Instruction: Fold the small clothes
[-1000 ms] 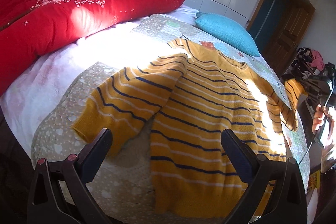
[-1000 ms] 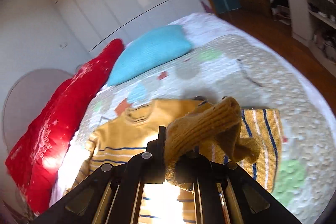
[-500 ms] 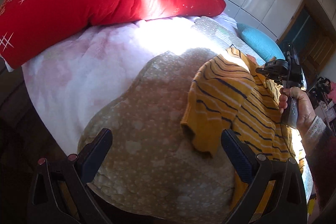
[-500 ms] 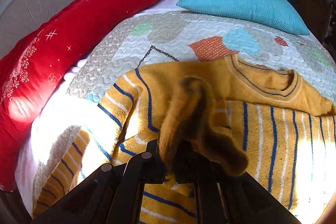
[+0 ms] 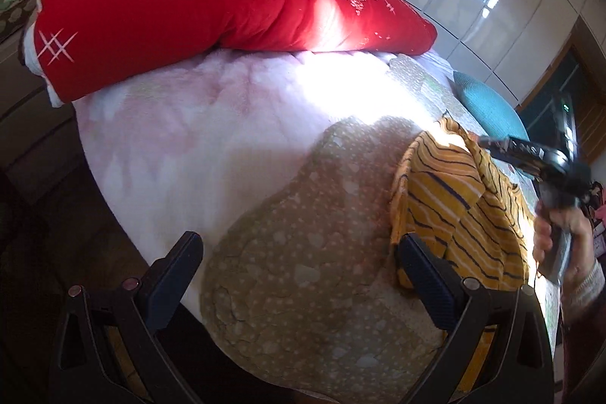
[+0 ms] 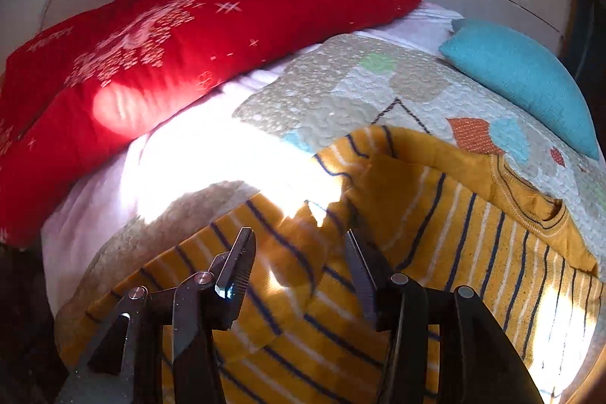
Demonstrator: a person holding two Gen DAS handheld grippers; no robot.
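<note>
sweater [image 6: 435,252] under spread right tool [image 6: 299,264]

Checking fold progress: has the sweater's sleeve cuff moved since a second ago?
Yes. The right claw has released the cuff onto the sweater body, nearer the red quilt.

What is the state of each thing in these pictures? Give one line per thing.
Yellow striped sweater: lying on the bed, both sleeves folded across the body.
Left claw: open, empty, above the quilt.
Right claw: open, empty, over the sweater.
Red duvet: heaped along the bed's edge.
Blue pillow: lying flat.
</note>
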